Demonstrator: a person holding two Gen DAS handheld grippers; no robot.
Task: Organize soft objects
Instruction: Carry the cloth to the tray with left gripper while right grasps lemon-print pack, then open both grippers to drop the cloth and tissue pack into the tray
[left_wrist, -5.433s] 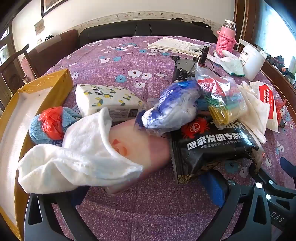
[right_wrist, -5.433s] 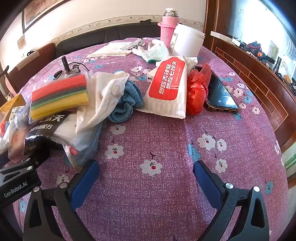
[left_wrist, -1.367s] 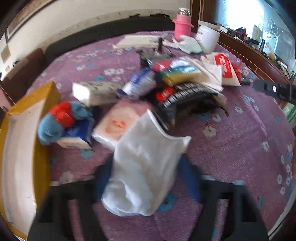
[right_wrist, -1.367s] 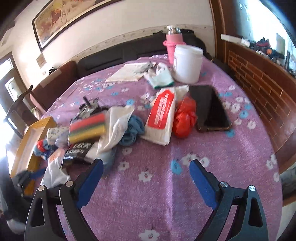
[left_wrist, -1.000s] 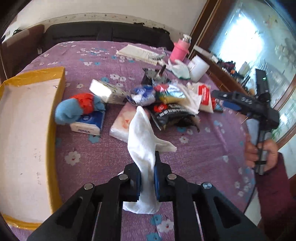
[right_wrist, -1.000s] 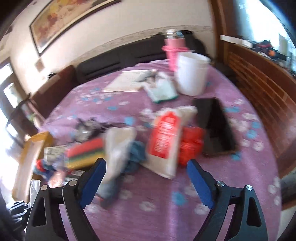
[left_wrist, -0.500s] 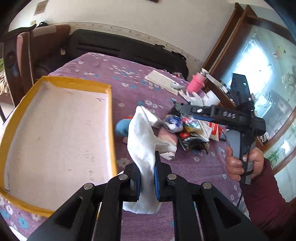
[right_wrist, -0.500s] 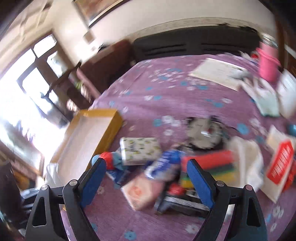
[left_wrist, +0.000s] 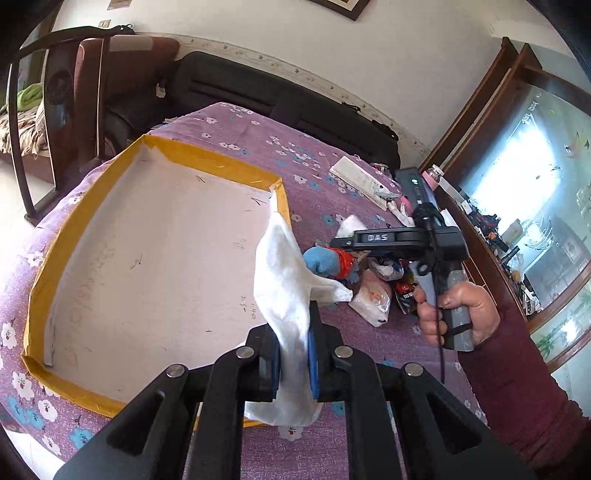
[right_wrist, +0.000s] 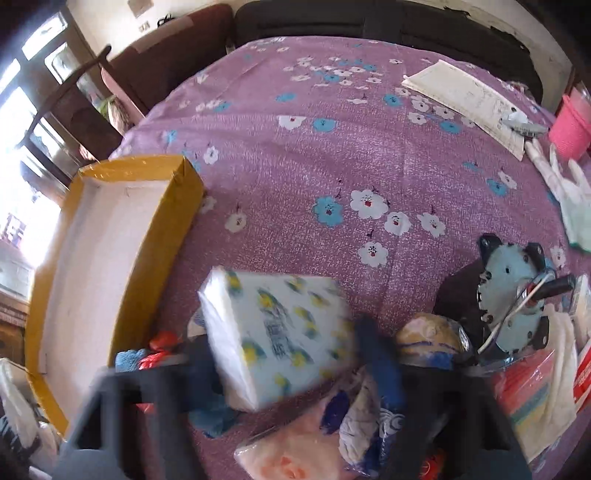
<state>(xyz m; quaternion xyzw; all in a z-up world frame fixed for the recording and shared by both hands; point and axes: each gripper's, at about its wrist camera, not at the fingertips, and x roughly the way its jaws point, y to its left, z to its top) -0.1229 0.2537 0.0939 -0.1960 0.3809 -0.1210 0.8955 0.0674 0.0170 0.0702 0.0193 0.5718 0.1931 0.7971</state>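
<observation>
Living room, round desk (right_wrist: 369, 147) under a purple flowered cloth, dark sofa behind it. Nearest in the left wrist view: left tool (left_wrist: 293, 354) clenched on a white cloth (left_wrist: 284, 280), which stands up between the pads and hangs just over the near right edge of the yellow-rimmed box (left_wrist: 207, 158). The box shows nothing inside, so by the look of it nothing is sorted yet; the cloth seems to be the first item going in.

Further out, the right tool (right_wrist: 291, 354) has just been closing and straddles the flower-print tissue pack (right_wrist: 280, 332); the pack sits between the jaws, but blur hides whether the pads press on it. Right hand (left_wrist: 456, 306) grips the handle.

Still loose on the desk beyond: blue towel with red bag (left_wrist: 328, 260), pink packet (left_wrist: 371, 301), blue-white bag (right_wrist: 369, 417), striped sponges (right_wrist: 528, 391). Most of the job is left.
</observation>
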